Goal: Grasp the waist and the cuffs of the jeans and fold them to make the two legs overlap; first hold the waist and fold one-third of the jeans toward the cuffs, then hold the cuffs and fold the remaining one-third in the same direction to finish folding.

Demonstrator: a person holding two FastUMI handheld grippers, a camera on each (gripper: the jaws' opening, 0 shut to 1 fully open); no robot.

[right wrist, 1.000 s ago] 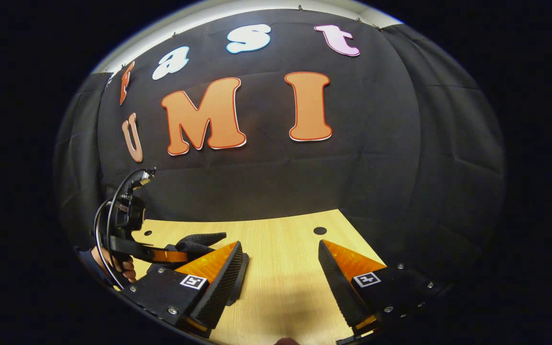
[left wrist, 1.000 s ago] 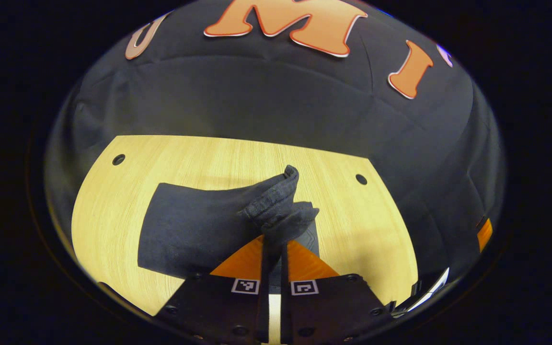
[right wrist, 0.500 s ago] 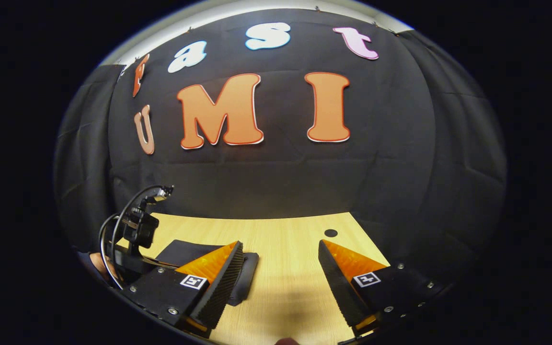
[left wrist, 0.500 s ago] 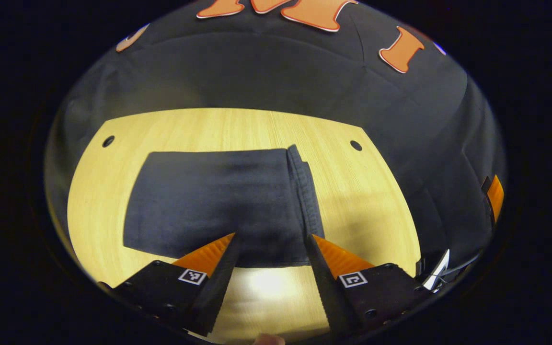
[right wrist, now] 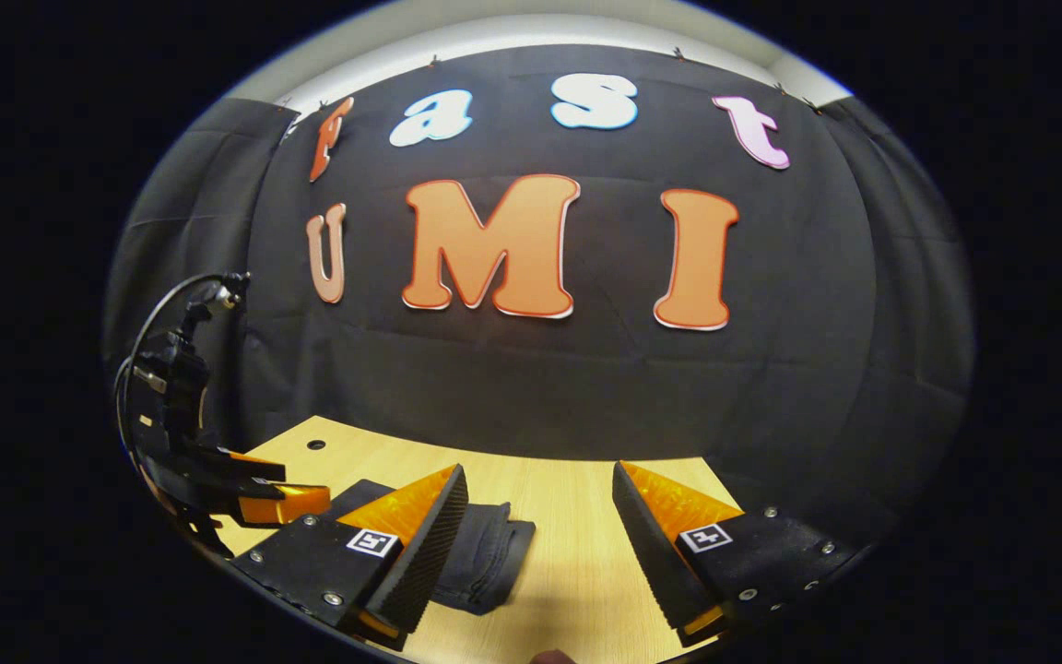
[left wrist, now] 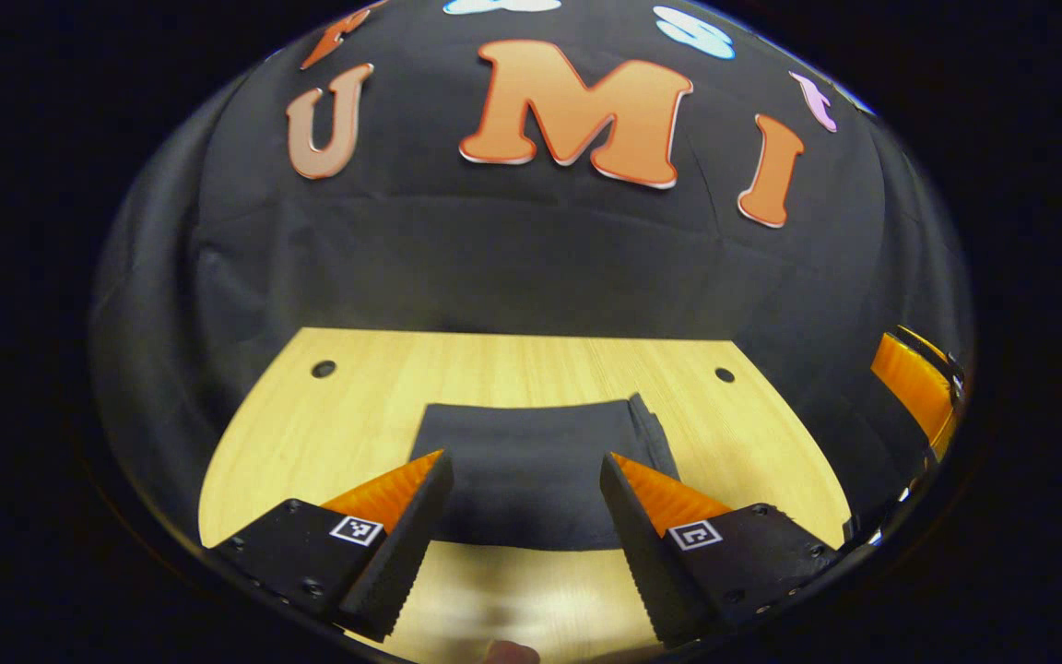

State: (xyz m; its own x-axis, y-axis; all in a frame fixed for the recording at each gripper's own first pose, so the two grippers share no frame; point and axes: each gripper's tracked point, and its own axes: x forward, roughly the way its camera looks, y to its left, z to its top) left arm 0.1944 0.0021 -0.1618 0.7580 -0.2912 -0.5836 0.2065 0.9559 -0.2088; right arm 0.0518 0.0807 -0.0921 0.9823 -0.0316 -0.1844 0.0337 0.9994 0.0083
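Denim, dark and folded into a compact rectangle, is the thing to judge. Nearest in the left gripper view, the left tongs (left wrist: 517, 503) stand released over the jeans (left wrist: 531, 470), gripping nothing. The right tongs (right wrist: 540, 539) likewise hang spread apart above the pale wooden bench (right wrist: 568, 572), the bundle lying just to their left. Its layered edge (left wrist: 653, 435) looks thick, probably hems or waistband. Such cloth is soft yet fairly heavy and would sag if lifted; I would pinch through all layers at that stacked edge. Farther off rises the black cloth wall (left wrist: 531, 267).
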